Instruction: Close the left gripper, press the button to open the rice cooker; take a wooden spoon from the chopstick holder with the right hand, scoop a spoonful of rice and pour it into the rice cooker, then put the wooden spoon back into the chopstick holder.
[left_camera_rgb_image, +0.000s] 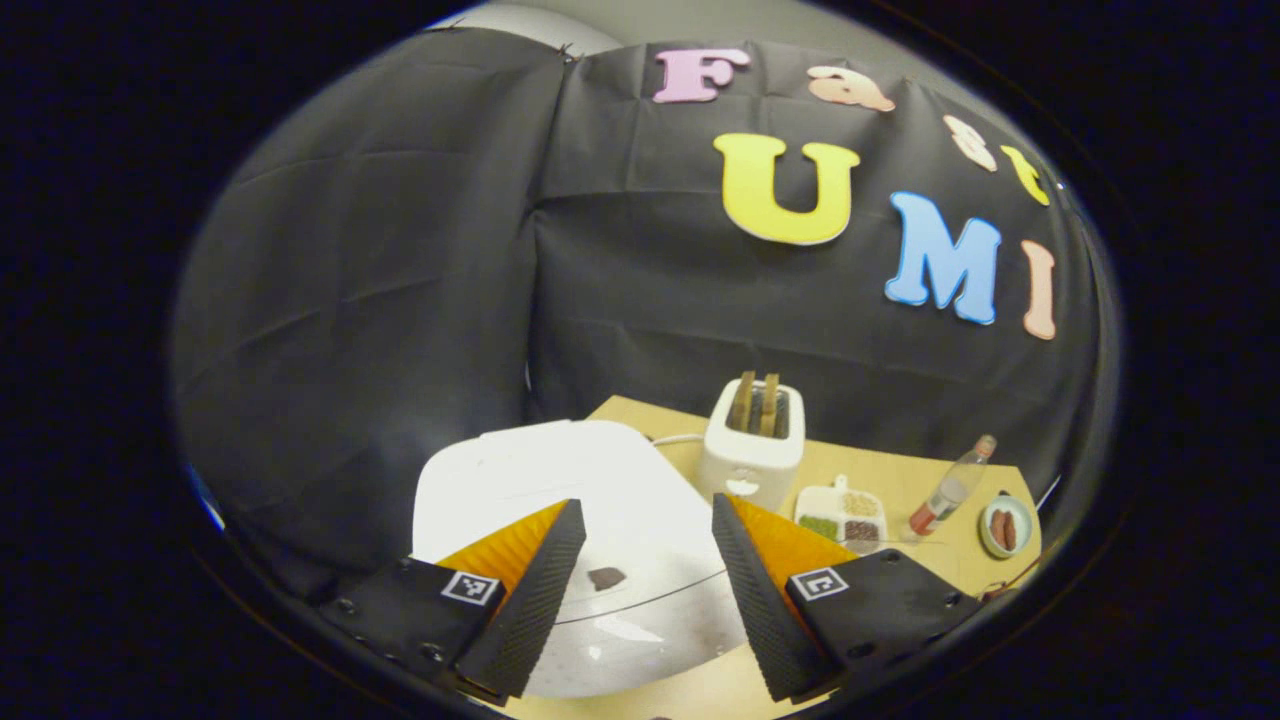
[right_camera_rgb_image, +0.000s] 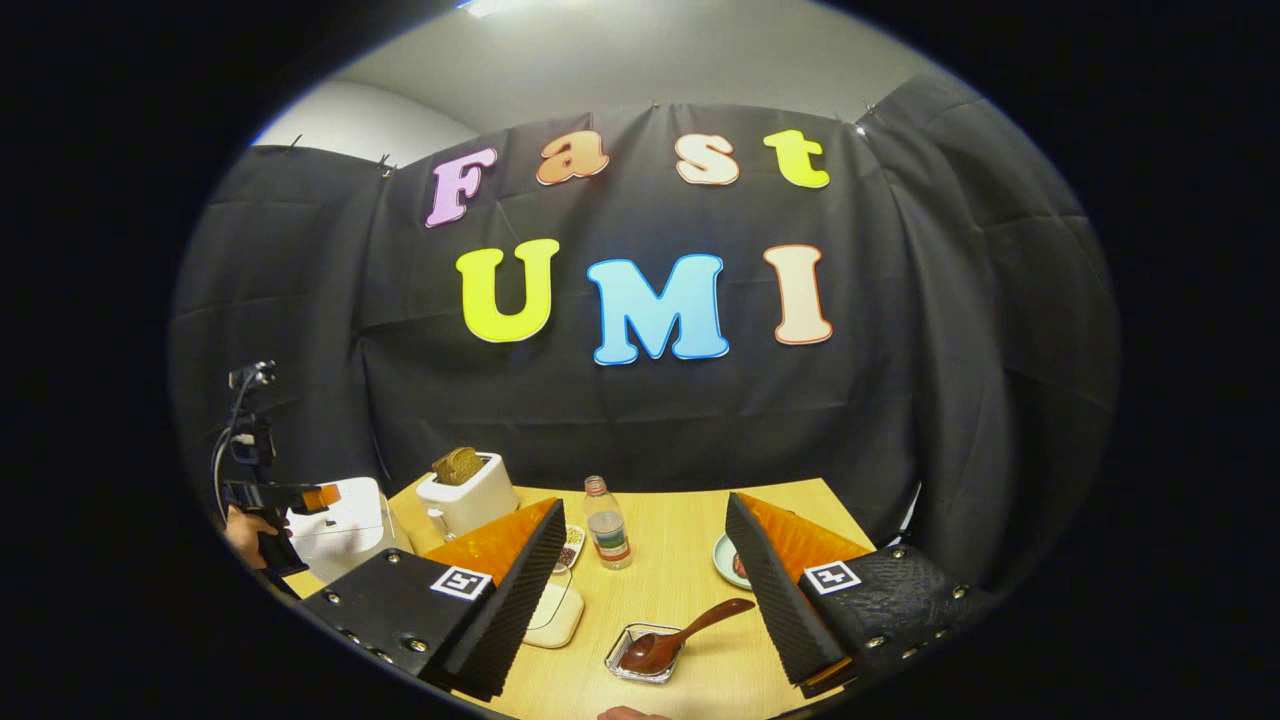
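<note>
Overhead, left tool (left_camera_rgb_image: 640, 575) wide above rice cooker (left_camera_rgb_image: 560, 480), right tool (right_camera_rgb_image: 640, 590) wide, wooden spoon (right_camera_rgb_image: 680, 638) between its fingers' tips, untouched.

Left gripper view hovers close above the rice cooker (left_camera_rgb_image: 560, 500); right gripper view faces the table (right_camera_rgb_image: 690, 540) farther back, sharing the toaster (left_camera_rgb_image: 752, 440)

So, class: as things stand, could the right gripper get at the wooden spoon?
Probably yes. The right gripper is open, and the wooden spoon lies in its glass holder just ahead between the fingers, nothing blocking.
</note>
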